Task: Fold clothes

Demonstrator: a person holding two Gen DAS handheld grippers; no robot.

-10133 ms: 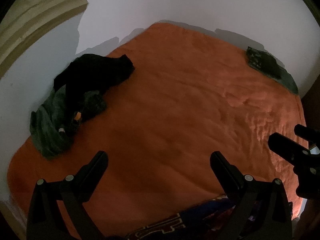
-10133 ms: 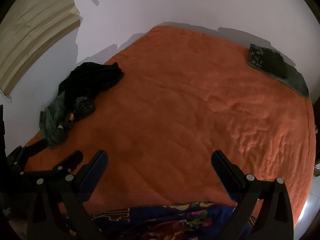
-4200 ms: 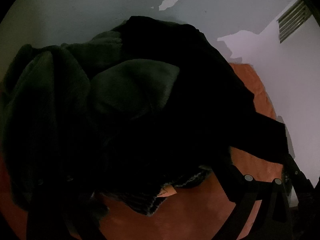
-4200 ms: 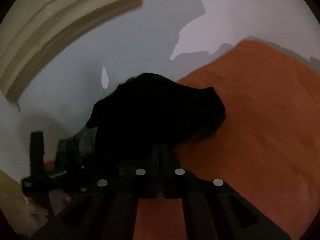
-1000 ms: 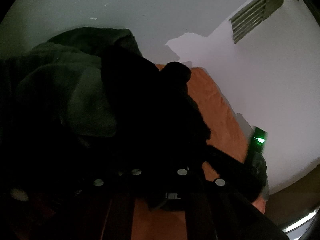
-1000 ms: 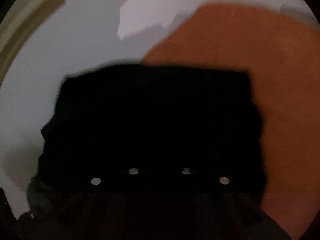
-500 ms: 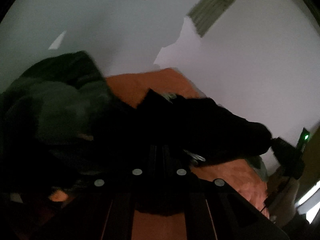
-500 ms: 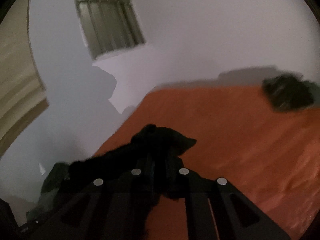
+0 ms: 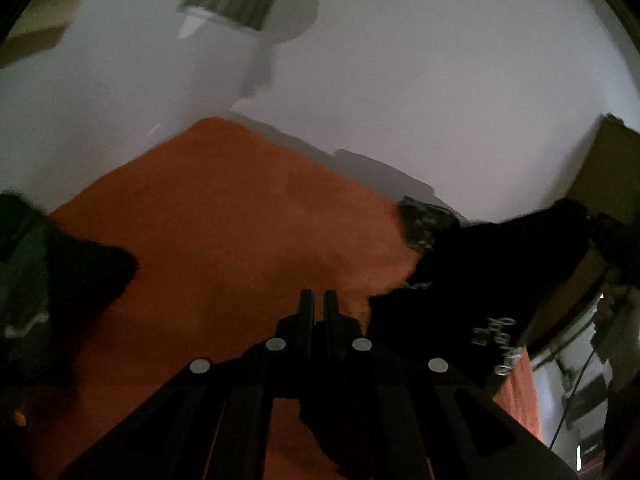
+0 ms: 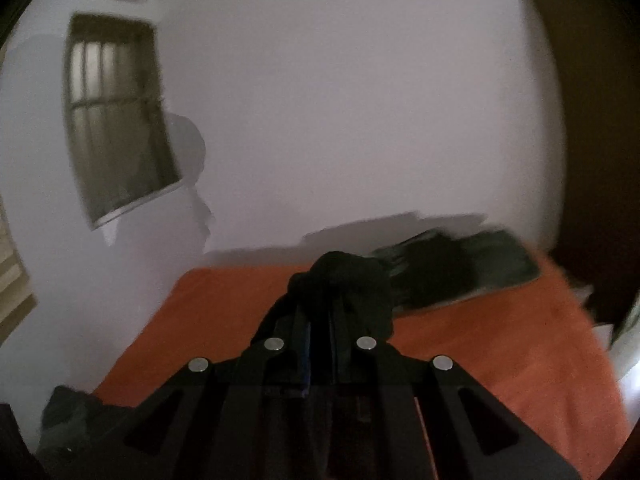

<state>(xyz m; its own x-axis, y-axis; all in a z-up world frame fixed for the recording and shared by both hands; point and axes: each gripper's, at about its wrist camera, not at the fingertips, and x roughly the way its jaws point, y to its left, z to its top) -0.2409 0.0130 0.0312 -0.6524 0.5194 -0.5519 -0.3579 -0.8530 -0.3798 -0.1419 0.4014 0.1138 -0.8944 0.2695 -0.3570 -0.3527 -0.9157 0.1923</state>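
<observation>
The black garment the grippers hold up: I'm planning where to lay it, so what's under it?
Under the black garment lies orange bedcover; a folded dark item is partly hidden behind it.

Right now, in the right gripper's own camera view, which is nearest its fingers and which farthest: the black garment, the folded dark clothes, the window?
1. Black garment, bunched at the fingers.
2. Folded dark clothes, far right of the orange bed.
3. Window, upper left on the wall.

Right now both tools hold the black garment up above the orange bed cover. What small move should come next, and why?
Probably lower the black cloth garment flat onto the bare orange bed cover. The left tool and right tool are both shut on it, it hangs bunched between them, and folding needs it spread.
</observation>
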